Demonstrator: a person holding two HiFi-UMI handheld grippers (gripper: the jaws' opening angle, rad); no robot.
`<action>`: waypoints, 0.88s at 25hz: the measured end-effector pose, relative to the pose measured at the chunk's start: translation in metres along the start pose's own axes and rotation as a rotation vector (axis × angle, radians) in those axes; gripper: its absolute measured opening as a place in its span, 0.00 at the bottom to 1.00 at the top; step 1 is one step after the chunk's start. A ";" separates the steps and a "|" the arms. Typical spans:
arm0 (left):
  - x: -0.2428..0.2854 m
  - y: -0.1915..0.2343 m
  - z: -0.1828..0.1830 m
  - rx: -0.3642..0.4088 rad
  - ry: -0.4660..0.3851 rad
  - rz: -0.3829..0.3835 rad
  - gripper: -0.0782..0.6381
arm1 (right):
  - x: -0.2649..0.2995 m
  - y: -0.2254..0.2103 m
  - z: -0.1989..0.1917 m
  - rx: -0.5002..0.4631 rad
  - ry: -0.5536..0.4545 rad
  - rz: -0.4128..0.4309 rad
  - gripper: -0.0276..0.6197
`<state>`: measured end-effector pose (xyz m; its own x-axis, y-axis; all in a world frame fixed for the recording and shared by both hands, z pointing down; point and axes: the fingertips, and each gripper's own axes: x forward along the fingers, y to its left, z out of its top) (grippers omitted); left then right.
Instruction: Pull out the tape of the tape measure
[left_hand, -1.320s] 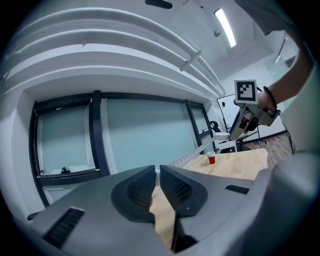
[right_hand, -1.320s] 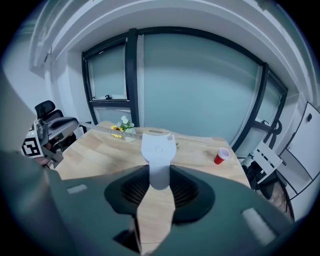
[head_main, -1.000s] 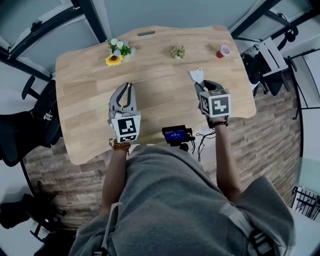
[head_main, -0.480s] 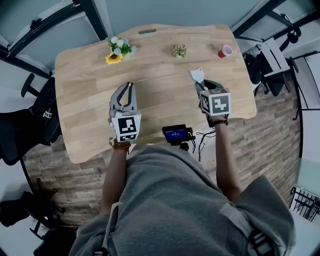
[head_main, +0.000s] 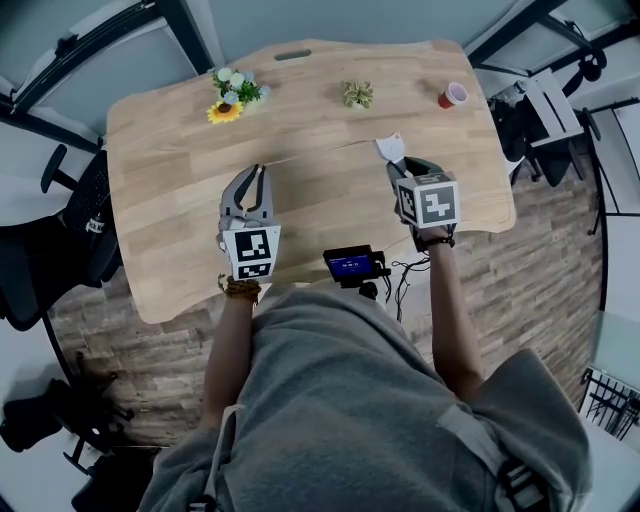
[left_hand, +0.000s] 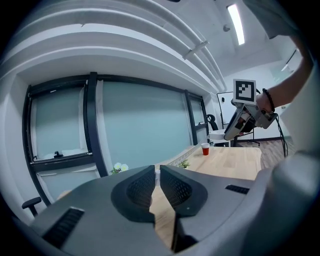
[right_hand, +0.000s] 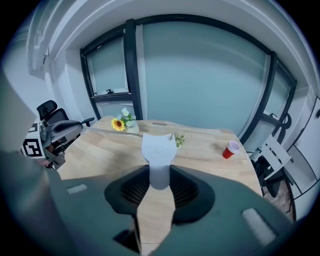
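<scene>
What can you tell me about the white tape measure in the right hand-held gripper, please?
The tape measure is a smooth white, plastic-looking case, widening toward its far end. The right hand-held gripper clamps its narrow end above the wooden table. A thin tape runs from it toward the left hand-held gripper.

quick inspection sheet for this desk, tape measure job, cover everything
surface: wooden table, light grain
job's things: white tape measure; thin tape runs from it toward the left gripper
clutter: flowers, small plant and red cup along the far edge
grippers: left gripper nearly closed on a pale strip, apparently the tape's end; right gripper shut on the tape measure
cables: dark leads beside a screen device, near edge
surroundings: office chair, plank floor, glazed wall
</scene>
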<state>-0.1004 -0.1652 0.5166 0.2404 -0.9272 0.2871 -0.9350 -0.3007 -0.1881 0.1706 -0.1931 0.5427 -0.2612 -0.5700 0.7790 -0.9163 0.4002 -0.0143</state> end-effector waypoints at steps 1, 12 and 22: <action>0.001 -0.001 -0.004 -0.007 0.014 -0.006 0.16 | 0.001 0.000 -0.001 0.001 0.006 0.003 0.25; 0.015 -0.025 -0.059 -0.040 0.178 -0.096 0.16 | 0.025 0.003 -0.026 0.019 0.086 0.047 0.25; 0.023 -0.041 -0.115 -0.041 0.299 -0.137 0.16 | 0.063 0.022 -0.061 -0.009 0.156 0.112 0.25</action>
<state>-0.0863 -0.1490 0.6386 0.2829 -0.7702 0.5716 -0.9104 -0.4032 -0.0927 0.1530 -0.1761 0.6299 -0.3108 -0.4039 0.8604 -0.8811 0.4620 -0.1014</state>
